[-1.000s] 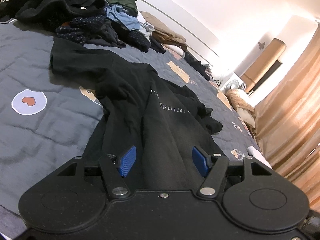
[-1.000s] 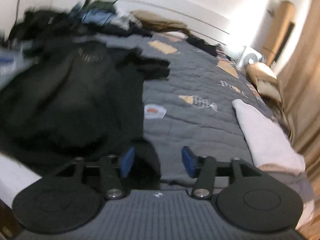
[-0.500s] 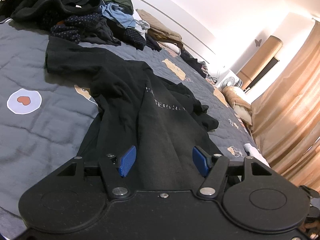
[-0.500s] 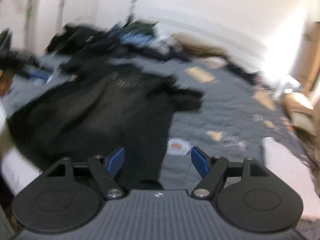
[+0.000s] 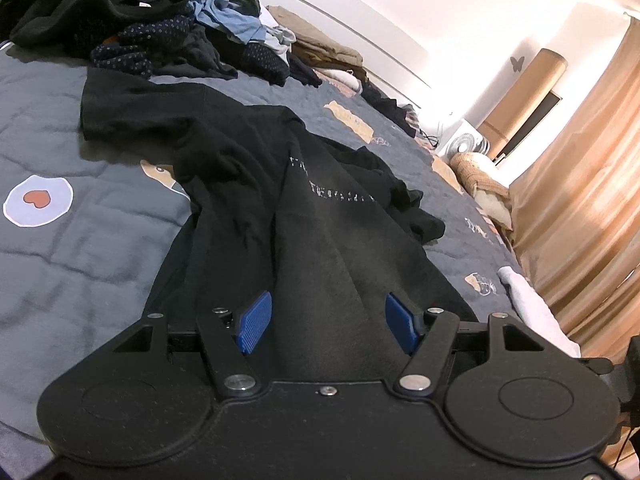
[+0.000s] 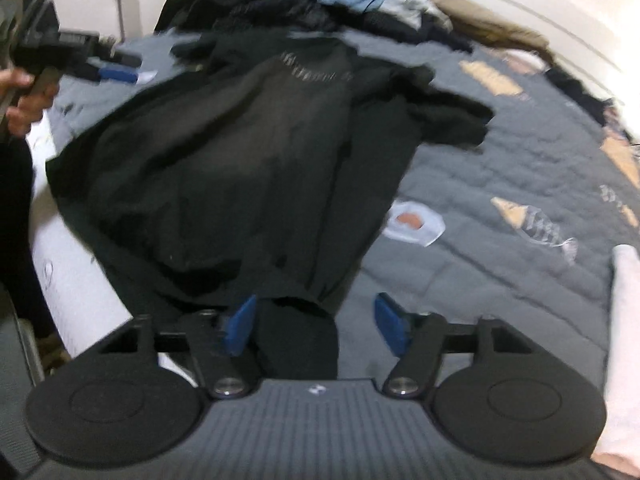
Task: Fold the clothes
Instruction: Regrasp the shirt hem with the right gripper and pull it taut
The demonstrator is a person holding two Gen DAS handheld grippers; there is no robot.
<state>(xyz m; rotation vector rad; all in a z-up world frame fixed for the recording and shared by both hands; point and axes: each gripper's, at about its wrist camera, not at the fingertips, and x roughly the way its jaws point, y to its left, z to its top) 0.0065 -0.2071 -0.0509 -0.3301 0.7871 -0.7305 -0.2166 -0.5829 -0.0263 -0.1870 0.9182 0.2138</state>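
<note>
A black T-shirt (image 5: 280, 184) with pale chest lettering lies rumpled on the grey quilt (image 5: 80, 248), one sleeve stretched toward the far left. My left gripper (image 5: 328, 322) is open just above the shirt's lower part, its blue pads (image 5: 254, 322) apart with cloth showing between them but not pinched. In the blurred right wrist view the same shirt (image 6: 248, 152) spreads over the bed's near corner, its hem hanging off the edge. My right gripper (image 6: 316, 324) is open at that hem. The left gripper (image 6: 80, 60) appears there at the far left, held by a hand (image 6: 24, 100).
A heap of dark and blue clothes (image 5: 152, 28) is piled at the head of the bed, with folded tan garments (image 5: 320, 46) beside it. A pale folded cloth (image 6: 622, 320) lies at the right edge. Orange curtains (image 5: 580, 200), a fan (image 5: 464, 146) and a basket (image 5: 484, 176) stand beyond.
The right gripper has swung left, from the quilt beside the shirt to facing it squarely at the hem. The left gripper has only shifted slightly. Both stayed open.
</note>
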